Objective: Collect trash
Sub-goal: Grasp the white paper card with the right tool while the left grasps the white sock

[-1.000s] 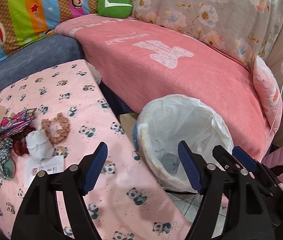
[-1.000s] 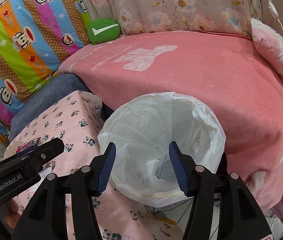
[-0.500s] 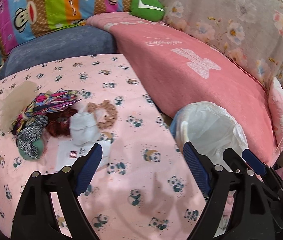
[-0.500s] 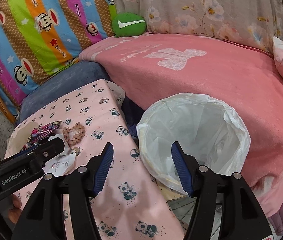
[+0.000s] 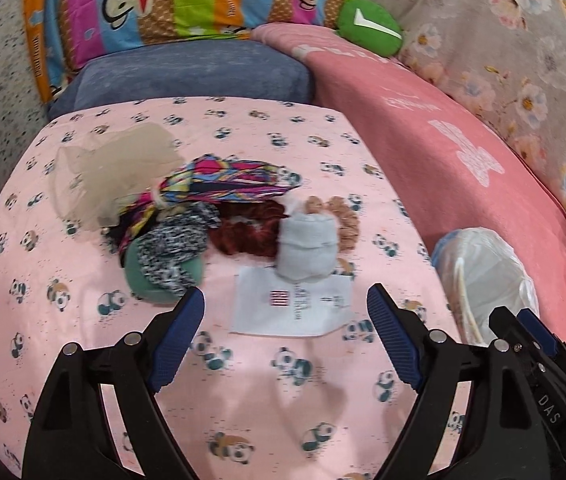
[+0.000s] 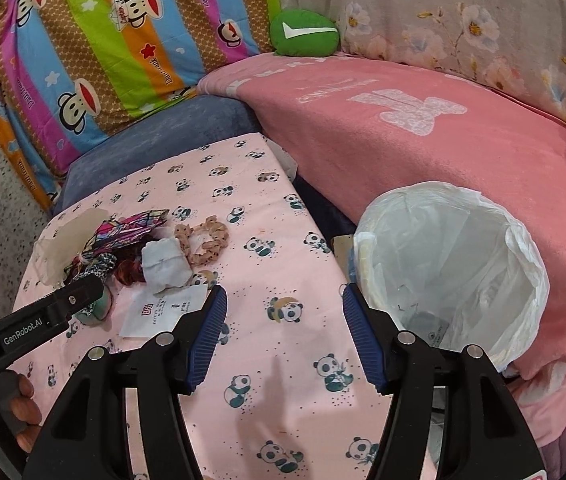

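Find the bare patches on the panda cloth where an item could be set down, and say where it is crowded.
Free: the near strip of the panda cloth between the receipt and the bin, and the far corner by the blue cushion. Crowded: the left middle, where scrunchies, a white wad and the receipt bunch together.

From my left wrist view, the crumpled white tissue wad covers the top edge of the printed white paper receipt, whose print is too blurred to read. The white-lined round trash bin is partly hidden behind gripper hardware.
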A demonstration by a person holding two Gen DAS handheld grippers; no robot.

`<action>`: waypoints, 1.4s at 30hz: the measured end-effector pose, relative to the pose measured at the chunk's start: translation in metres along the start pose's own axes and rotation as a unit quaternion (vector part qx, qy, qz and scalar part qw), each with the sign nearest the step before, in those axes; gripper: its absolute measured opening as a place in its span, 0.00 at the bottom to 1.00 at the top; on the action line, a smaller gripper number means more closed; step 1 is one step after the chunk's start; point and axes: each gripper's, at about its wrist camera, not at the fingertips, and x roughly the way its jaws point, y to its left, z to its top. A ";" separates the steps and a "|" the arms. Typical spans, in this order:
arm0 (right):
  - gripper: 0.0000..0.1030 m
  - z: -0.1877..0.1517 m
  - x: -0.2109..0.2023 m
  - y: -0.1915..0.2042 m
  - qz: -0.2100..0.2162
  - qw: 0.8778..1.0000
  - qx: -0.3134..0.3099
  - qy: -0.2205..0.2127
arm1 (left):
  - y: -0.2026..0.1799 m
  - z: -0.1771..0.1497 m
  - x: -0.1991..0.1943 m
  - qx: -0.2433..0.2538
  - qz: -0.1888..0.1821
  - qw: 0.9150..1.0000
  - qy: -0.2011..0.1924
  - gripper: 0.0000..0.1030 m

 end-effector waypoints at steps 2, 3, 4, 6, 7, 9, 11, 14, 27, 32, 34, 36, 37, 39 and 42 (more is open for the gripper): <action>0.57 -0.002 0.006 0.010 0.006 1.000 -0.007 0.008 | 0.012 0.000 0.002 -0.008 0.007 1.000 0.002 0.77; 0.57 -0.003 0.010 0.014 0.009 1.000 -0.010 0.011 | 0.018 -0.001 0.004 -0.010 0.012 1.000 0.002 0.77; 0.57 -0.004 0.013 0.019 0.013 1.000 -0.014 0.016 | 0.023 -0.001 0.005 -0.012 0.016 1.000 0.002 0.77; 0.57 -0.007 0.021 0.027 0.019 0.999 -0.020 0.024 | 0.032 -0.001 0.007 -0.016 0.022 1.000 0.003 0.77; 0.57 -0.009 0.025 0.032 0.021 0.999 -0.023 0.028 | 0.035 -0.001 0.008 -0.018 0.025 1.000 0.004 0.77; 0.57 -0.011 0.032 0.039 0.024 0.999 -0.028 0.035 | 0.042 -0.002 0.011 -0.022 0.027 0.999 0.006 0.77; 0.57 -0.012 0.039 0.046 0.027 0.998 -0.033 0.041 | 0.044 0.000 0.014 -0.026 0.024 0.999 0.008 0.77; 0.57 -0.013 0.050 0.054 0.030 0.998 -0.038 0.049 | 0.040 0.004 0.019 -0.019 0.017 1.000 0.010 0.77; 0.42 -0.023 0.098 0.059 0.075 0.991 -0.027 0.105 | -0.003 0.033 0.080 0.006 -0.054 0.997 0.051 0.64; 0.34 -0.029 0.113 0.059 0.108 0.986 -0.006 0.129 | -0.013 0.035 0.104 0.016 -0.068 0.994 0.079 0.49; 0.30 -0.030 0.116 0.060 0.118 0.984 -0.002 0.133 | -0.014 0.034 0.109 0.017 -0.074 0.993 0.086 0.42; 0.25 -0.031 0.119 0.064 0.122 0.983 -0.006 0.134 | -0.014 0.033 0.109 0.018 -0.075 0.993 0.085 0.34; 0.22 -0.031 0.120 0.065 0.123 0.983 -0.007 0.135 | -0.013 0.033 0.109 0.018 -0.076 0.993 0.086 0.33; 0.14 -0.030 0.122 0.067 0.130 0.982 -0.006 0.137 | -0.011 0.033 0.108 0.015 -0.076 0.993 0.087 0.29; 0.06 -0.030 0.119 0.068 0.130 0.982 -0.008 0.134 | -0.008 0.031 0.103 0.013 -0.071 0.994 0.085 0.26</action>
